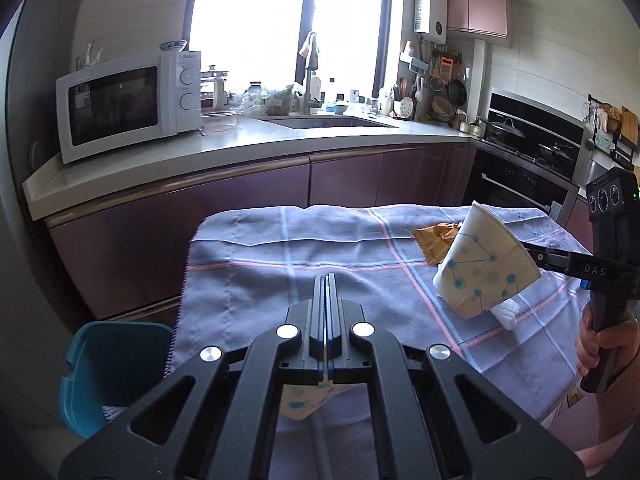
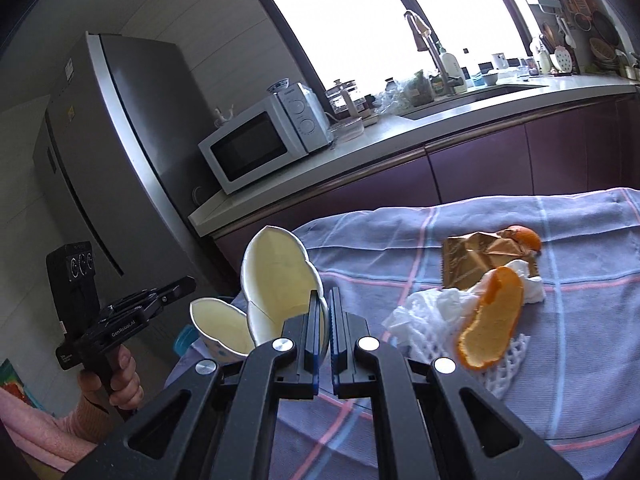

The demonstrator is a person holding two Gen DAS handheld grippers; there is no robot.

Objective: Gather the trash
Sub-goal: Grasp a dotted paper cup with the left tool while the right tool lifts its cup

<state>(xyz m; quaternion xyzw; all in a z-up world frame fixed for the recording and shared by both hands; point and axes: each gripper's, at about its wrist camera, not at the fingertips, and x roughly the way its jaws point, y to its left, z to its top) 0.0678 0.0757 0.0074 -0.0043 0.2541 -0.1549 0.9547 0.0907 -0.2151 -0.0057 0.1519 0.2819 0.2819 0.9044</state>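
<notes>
I see a kitchen. A big window (image 1: 288,20) blows out white with daylight above a sink (image 1: 324,122) and tall faucet (image 1: 310,76). A pale counter (image 1: 248,142) runs along purple cabinets (image 1: 224,220), with a white microwave (image 1: 128,106) at its left end and a steel fridge (image 2: 116,152) beyond that. To the right I make out a stove (image 1: 532,148) with pots, an oven (image 1: 516,188) under it, hanging utensils, and a pink wall cabinet (image 1: 476,4).
</notes>
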